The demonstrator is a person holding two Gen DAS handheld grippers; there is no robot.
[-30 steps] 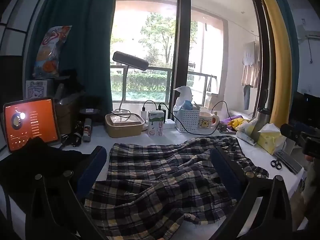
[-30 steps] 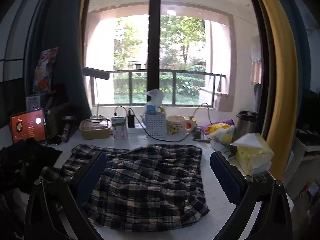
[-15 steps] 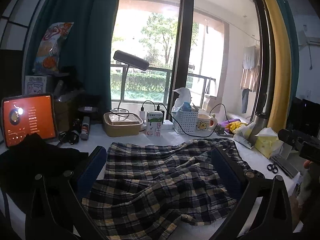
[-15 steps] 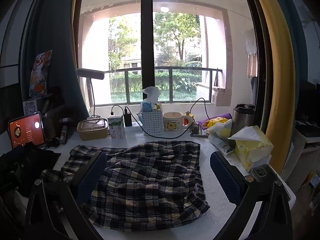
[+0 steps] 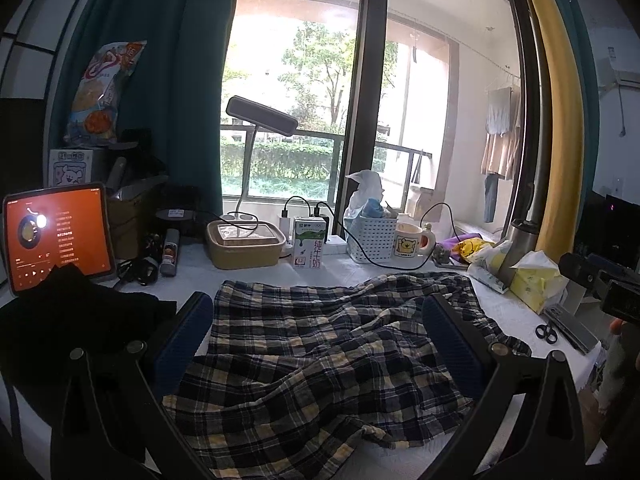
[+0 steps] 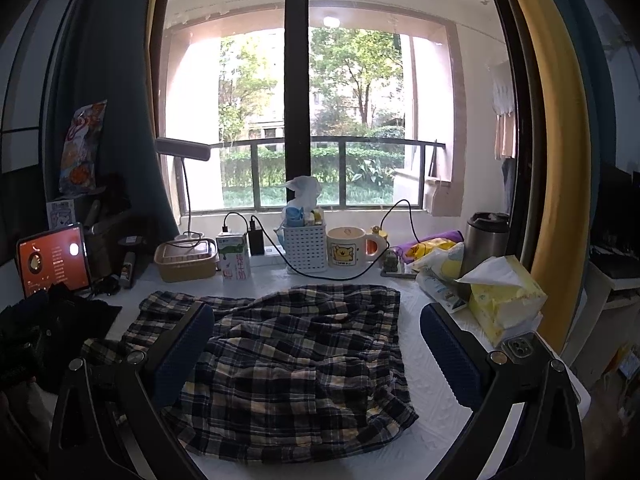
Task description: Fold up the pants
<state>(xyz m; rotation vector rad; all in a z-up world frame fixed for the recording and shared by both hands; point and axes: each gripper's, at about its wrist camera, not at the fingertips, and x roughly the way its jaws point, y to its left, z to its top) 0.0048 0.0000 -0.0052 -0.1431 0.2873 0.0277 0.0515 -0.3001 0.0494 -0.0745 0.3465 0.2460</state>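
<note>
Dark plaid pants (image 5: 320, 360) lie rumpled and spread on the white table, also in the right wrist view (image 6: 296, 364). My left gripper (image 5: 316, 340) is open and empty, held above the pants' near left part. My right gripper (image 6: 316, 344) is open and empty, held above the pants' near right part. Neither gripper touches the cloth. The right gripper's body shows at the far right of the left wrist view (image 5: 600, 284).
A black garment (image 5: 72, 320) and a lit tablet (image 5: 56, 236) are at the left. A tan box (image 5: 244, 244), milk carton (image 5: 308, 248), white basket (image 5: 372, 236) and mug (image 5: 408, 242) line the window. Tissue box (image 6: 504, 300), phone (image 6: 520, 348) and scissors (image 5: 546, 334) are at the right.
Both grippers have lifted and drawn back a little; the views show slightly more of the table and window. The pants have not moved.
</note>
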